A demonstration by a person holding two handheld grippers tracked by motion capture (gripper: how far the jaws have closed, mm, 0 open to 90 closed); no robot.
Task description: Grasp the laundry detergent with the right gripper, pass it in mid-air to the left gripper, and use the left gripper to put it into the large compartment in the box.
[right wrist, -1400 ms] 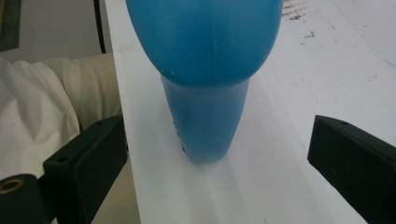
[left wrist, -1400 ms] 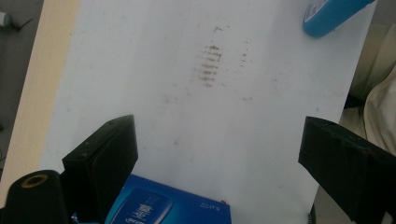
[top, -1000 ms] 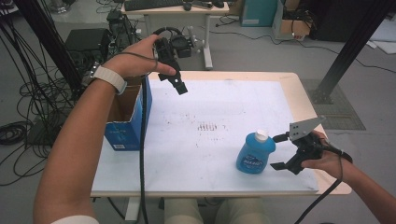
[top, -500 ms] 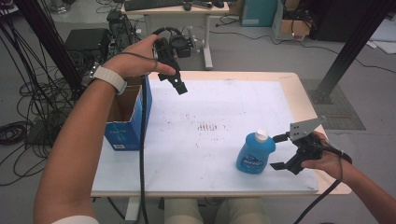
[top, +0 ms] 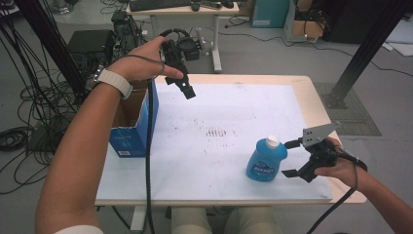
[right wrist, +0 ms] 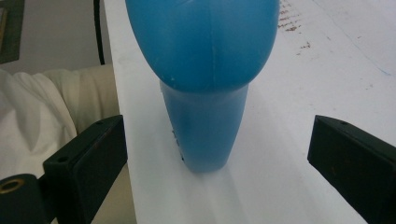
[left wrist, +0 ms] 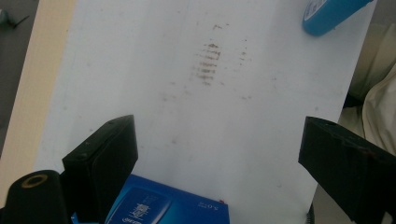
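Right hand-held gripper (top: 292, 159), jaws apart, faces the upright blue bottle (top: 265, 161), cap (top: 272, 141) up.

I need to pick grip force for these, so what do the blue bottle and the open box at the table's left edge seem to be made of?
The blue bottle looks like smooth, slightly translucent plastic: a moulded seam runs down its side in the right gripper view, and it has a white cap. The open box looks like thin printed cardboard, glossy blue outside and plain brown inside, with folded flaps; probably easy to crush.
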